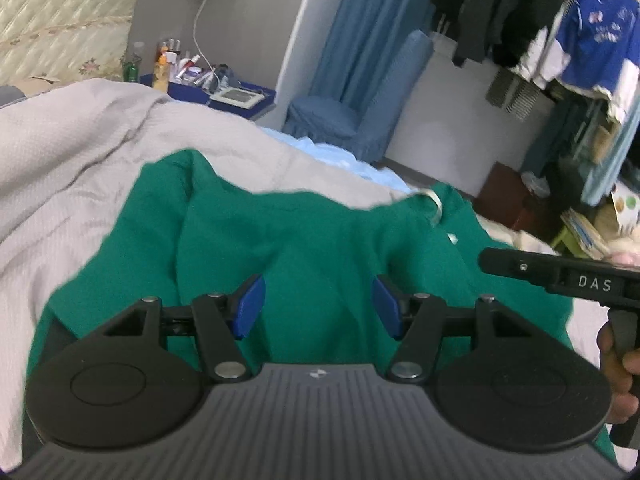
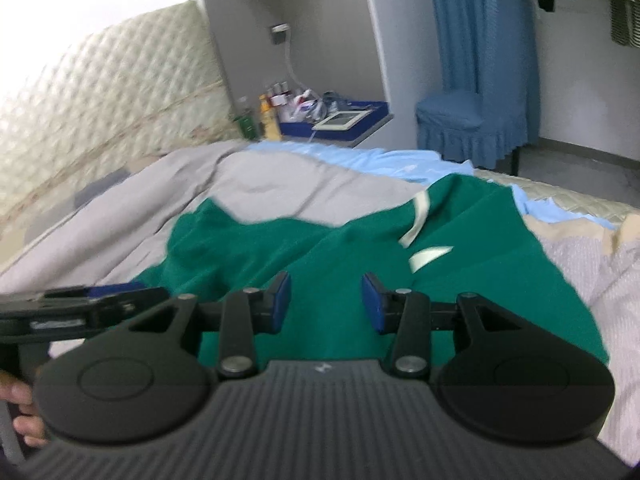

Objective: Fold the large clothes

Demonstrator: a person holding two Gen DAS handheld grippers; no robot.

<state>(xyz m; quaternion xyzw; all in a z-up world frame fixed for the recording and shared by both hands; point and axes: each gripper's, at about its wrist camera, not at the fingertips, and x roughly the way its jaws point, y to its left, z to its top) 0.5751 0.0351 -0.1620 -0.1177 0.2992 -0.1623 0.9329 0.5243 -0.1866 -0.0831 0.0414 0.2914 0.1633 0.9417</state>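
Left wrist view: the left gripper [image 1: 319, 306] hangs above a green garment [image 1: 280, 248] spread with creases on the grey bedcover [image 1: 80, 152], its blue pads [image 1: 251, 307] standing apart with nothing between them, while the right gripper's black body [image 1: 568, 278] enters at the right edge, its fingertips out of sight there. Right wrist view: the right gripper [image 2: 326, 304] is likewise over the green garment, pads parted and empty, a pale strap [image 2: 418, 218] lying on the cloth beyond, a light blue sheet [image 2: 400, 160] past the garment's far edge, and a covered blue chair [image 2: 472, 124] against the wall.
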